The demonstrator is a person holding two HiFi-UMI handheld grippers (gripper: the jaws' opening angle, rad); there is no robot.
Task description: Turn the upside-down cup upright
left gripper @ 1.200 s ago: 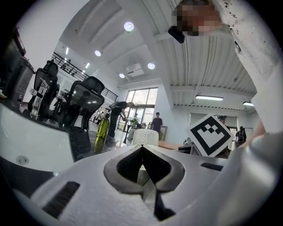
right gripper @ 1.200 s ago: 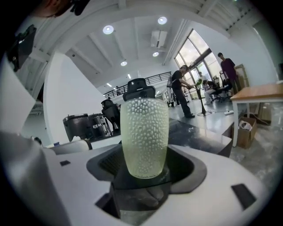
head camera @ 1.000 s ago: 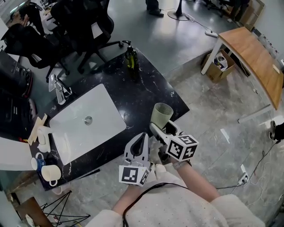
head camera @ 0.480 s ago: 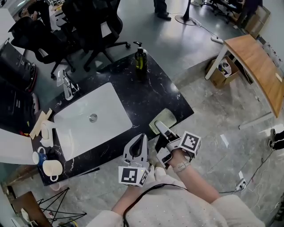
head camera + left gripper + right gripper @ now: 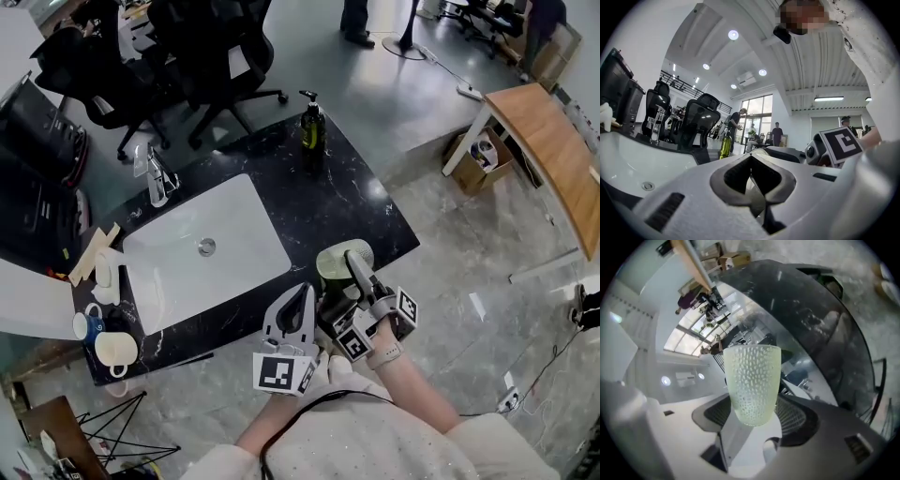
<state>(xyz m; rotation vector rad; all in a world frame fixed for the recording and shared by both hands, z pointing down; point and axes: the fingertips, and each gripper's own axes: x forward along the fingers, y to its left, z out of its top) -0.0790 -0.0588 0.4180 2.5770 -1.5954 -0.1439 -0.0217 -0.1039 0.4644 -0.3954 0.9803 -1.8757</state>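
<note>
A pale green dimpled cup [image 5: 752, 376] sits between the jaws of my right gripper [image 5: 752, 416], which is shut on its narrower end. From the head view, the cup [image 5: 333, 262] hangs over the near right edge of the black marble counter [image 5: 352, 202], with the right gripper [image 5: 349, 274] clamped across it. Which end of the cup faces up I cannot tell. My left gripper [image 5: 304, 296] hovers just left of it, shut and holding nothing. In the left gripper view its jaws [image 5: 751, 161] are closed together.
A white sink [image 5: 202, 248] with a faucet [image 5: 155, 173] is set in the counter. A green soap bottle [image 5: 312, 131] stands at the counter's far edge; mugs [image 5: 112, 347] sit at its left end. Office chairs [image 5: 202, 47] and a wooden table [image 5: 553, 141] stand beyond.
My right gripper has rolled over with the cup in it, tipping the cup from standing through sideways. The left gripper stayed shut and nearly still.
</note>
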